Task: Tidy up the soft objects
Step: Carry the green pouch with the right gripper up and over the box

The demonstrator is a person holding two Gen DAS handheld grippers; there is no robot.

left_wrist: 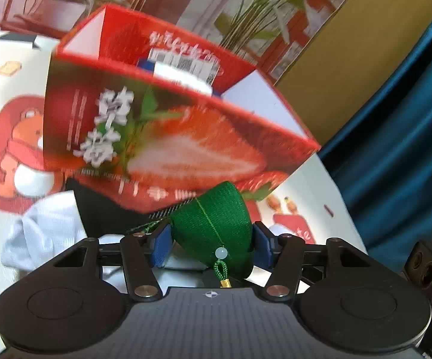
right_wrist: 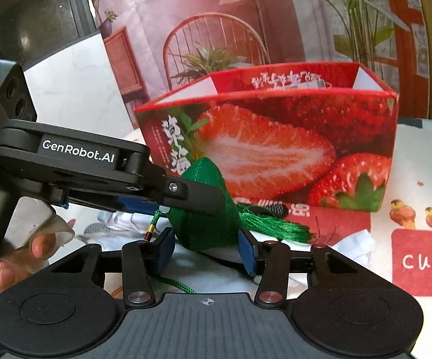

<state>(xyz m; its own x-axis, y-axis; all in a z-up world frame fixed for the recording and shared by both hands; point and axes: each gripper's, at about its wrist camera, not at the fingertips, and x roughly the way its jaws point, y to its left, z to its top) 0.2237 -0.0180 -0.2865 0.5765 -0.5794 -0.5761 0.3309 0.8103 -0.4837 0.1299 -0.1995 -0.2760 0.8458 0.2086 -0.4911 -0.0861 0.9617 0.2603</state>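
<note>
Black ribbed housing and two round pivot discs fill the bottom of each wrist view, with blue-padded fingers reaching forward from them. Between the right gripper [right_wrist: 206, 246] pads sits a green woven pouch [right_wrist: 204, 224], cone-shaped, coarse in weave, with a thin stitched seam; both pads press its flanks, so the jaws stand partly closed on it. Its silky green tassel [right_wrist: 272, 224] trails out to the right over the white cloth [right_wrist: 362, 242]. The left gripper [left_wrist: 213, 243] comes in from the left in the right wrist view, one black finger lying across the top of the same pouch. In the left wrist view its blue pads [left_wrist: 162, 246] flank the pouch [left_wrist: 216, 218], the right one touching, the left one at the very edge; whether they truly clamp cannot be told. A pale bead [left_wrist: 221, 252] and knotted cord hang at the pouch's near end.

Just behind stands the open-topped strawberry box [right_wrist: 275, 146], glossy printed card with sharp red rims and white inner flaps. Its near wall rises close behind the pouch, leaving little room forward. To the right of the box the flat printed mat [right_wrist: 419, 179] lies free. Bare fingers [right_wrist: 41, 246] grip the left handle at the frame's left edge.
</note>
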